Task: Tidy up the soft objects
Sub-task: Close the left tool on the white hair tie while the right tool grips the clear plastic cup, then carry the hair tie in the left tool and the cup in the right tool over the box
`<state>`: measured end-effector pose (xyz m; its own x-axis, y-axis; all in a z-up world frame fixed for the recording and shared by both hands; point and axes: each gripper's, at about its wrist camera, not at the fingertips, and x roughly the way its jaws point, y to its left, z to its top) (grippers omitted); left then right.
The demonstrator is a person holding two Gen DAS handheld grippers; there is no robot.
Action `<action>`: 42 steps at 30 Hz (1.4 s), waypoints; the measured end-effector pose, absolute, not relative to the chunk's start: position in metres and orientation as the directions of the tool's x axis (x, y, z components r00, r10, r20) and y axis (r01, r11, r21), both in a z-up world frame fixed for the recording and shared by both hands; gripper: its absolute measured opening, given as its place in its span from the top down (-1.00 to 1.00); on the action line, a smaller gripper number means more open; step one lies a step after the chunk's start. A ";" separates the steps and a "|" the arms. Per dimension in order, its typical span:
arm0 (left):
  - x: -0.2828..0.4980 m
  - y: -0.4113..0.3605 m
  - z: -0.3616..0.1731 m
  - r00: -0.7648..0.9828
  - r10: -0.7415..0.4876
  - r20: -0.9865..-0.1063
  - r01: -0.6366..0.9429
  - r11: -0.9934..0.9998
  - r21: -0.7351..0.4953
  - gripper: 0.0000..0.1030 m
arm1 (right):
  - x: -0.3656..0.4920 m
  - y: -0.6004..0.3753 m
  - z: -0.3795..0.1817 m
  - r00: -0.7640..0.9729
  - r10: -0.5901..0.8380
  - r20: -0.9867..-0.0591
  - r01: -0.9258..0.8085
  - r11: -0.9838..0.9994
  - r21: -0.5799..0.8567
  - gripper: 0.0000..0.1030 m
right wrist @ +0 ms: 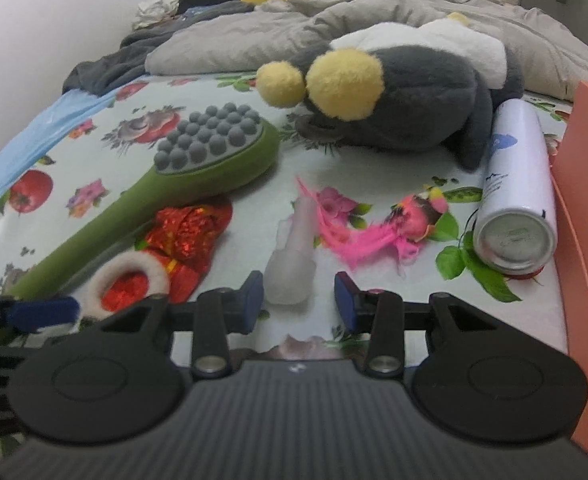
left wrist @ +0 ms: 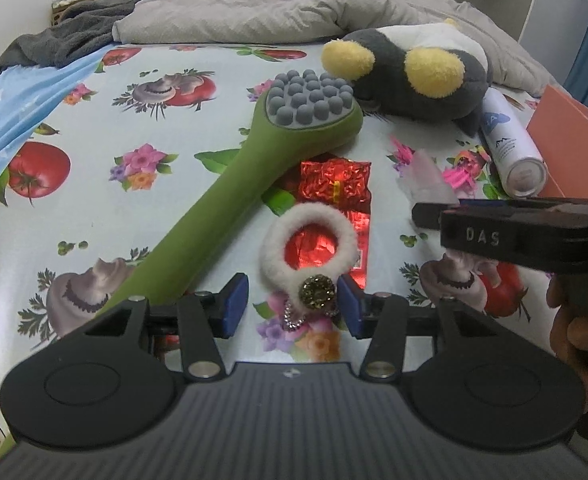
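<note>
A white fluffy hair tie [left wrist: 306, 242] with a gold charm lies on a red foil packet [left wrist: 336, 188]. My left gripper [left wrist: 292, 308] is open, its blue pads on either side of the charm end. A translucent soft toy [right wrist: 292, 264] with pink feathers [right wrist: 358, 236] lies between the open pads of my right gripper [right wrist: 298, 298]. A grey and yellow plush toy [left wrist: 410, 72] lies further back; it also shows in the right wrist view [right wrist: 398, 92]. The hair tie also shows in the right wrist view [right wrist: 126, 280].
A green massage brush [left wrist: 254, 152] lies diagonally at left. A white spray can [right wrist: 514, 192] lies at right beside an orange box [right wrist: 586, 208]. Rumpled grey bedding [left wrist: 254, 4] is piled at the back. The flowered sheet [left wrist: 94, 128] covers the bed.
</note>
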<state>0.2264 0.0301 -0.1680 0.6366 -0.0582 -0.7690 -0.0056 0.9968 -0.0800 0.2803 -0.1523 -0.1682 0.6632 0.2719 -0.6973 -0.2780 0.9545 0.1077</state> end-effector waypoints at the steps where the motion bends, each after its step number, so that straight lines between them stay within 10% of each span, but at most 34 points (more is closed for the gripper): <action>1: 0.227 0.030 -0.168 0.637 -0.055 -0.769 -0.008 0.997 -0.078 -0.07 | 0.281 -0.151 -0.169 0.658 0.272 -0.702 -0.281 0.954 0.106 0.23; 14: 0.223 0.024 -0.166 0.632 -0.060 -0.773 0.006 0.997 -0.072 0.47 | 0.273 -0.148 -0.166 0.657 0.273 -0.703 -0.285 0.953 0.103 0.52; 42: 0.138 0.009 -0.123 0.663 -0.088 -0.743 -0.003 0.993 -0.120 0.50 | 0.174 -0.152 -0.136 0.640 0.306 -0.705 -0.325 0.939 0.113 0.53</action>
<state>0.1377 0.0094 -0.1230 0.6630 -0.0882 -0.7434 -0.0025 0.9928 -0.1201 0.1742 -0.1520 -0.1357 0.6404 0.3057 -0.7045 -0.3246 0.9391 0.1125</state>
